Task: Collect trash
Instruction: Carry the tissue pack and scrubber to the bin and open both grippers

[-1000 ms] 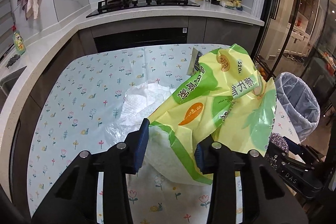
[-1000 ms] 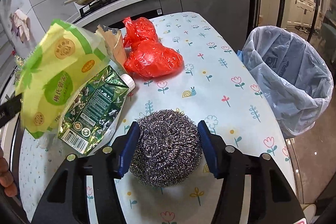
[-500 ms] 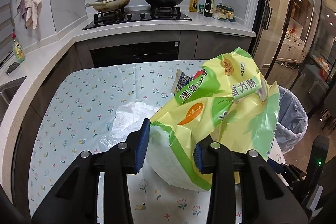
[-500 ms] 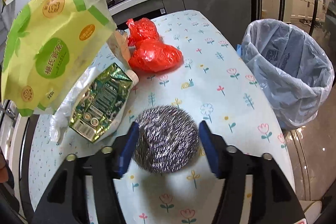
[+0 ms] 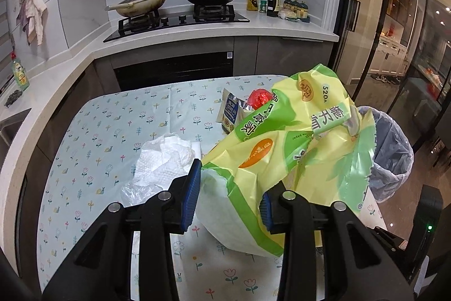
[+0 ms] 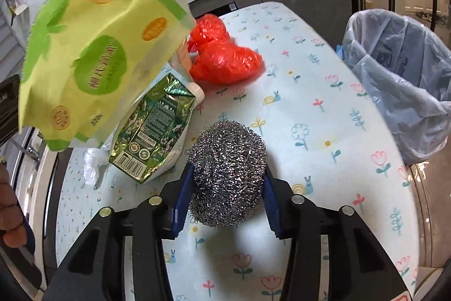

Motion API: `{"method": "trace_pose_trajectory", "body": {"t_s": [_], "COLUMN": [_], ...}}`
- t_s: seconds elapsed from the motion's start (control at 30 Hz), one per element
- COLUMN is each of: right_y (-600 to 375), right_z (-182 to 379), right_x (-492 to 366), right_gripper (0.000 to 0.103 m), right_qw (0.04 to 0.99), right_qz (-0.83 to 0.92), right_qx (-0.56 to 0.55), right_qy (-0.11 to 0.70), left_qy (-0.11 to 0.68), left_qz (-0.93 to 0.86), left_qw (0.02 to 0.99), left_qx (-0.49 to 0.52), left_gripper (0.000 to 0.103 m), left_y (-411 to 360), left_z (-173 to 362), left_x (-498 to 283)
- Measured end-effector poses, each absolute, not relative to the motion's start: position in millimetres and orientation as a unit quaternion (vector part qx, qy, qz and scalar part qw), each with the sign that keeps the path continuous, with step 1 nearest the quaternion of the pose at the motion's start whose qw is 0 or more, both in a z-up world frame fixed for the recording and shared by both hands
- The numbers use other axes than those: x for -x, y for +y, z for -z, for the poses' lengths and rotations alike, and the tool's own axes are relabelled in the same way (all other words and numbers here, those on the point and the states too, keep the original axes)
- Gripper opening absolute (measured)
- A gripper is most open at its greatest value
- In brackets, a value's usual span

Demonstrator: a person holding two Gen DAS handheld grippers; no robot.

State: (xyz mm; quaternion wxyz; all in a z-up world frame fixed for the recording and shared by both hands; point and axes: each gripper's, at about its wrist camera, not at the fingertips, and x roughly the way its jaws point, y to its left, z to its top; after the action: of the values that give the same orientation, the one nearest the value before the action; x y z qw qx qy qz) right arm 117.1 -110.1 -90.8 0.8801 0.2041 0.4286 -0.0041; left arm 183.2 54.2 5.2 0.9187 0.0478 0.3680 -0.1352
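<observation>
My left gripper [image 5: 229,196] is shut on a yellow-green plastic package [image 5: 284,148] and holds it above the table; the package also shows high at the left of the right wrist view [image 6: 95,52]. My right gripper [image 6: 227,188] is shut on a steel wool scourer [image 6: 227,174], lifted off the floral tablecloth [image 6: 310,109]. A trash bin lined with a blue bag [image 6: 400,75] stands beside the table's right edge and shows in the left wrist view [image 5: 391,157] behind the package.
On the table lie a red plastic bag [image 6: 222,58], a green foil pouch [image 6: 152,129], crumpled white paper [image 5: 163,160] and a white-blue pouch [image 5: 229,112]. A counter with stove and pans [image 5: 180,7] runs behind.
Both grippers have risen with their loads. The yellow-green package went up off the table and the scourer lifted clear of the cloth.
</observation>
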Motion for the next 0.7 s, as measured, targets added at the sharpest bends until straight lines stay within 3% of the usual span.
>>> {"method": "trace_pose_trajectory", "body": {"t_s": [0.43,0.7], "right_y": [-202.4,-269.0], "right_z": [23.4,12.5], "right_x": [-84.6,-68.3], "right_gripper": [0.04,0.04], "right_qw": [0.91,0.907], "right_qz": [0.105,0.159], "right_qx": [-0.208,-0.222], "right_qy": [0.344,0.319], "left_qy": [0.372,0.377], "left_qz": [0.172,0.208], "left_qw": [0.909,0.897], "left_qx": [-0.081,-0.1], "left_gripper": [0.035,0.035], "left_y": [-27.0,-92.3], "left_z": [-2.3,2.3], "left_x": [-193.3,-190.9]}}
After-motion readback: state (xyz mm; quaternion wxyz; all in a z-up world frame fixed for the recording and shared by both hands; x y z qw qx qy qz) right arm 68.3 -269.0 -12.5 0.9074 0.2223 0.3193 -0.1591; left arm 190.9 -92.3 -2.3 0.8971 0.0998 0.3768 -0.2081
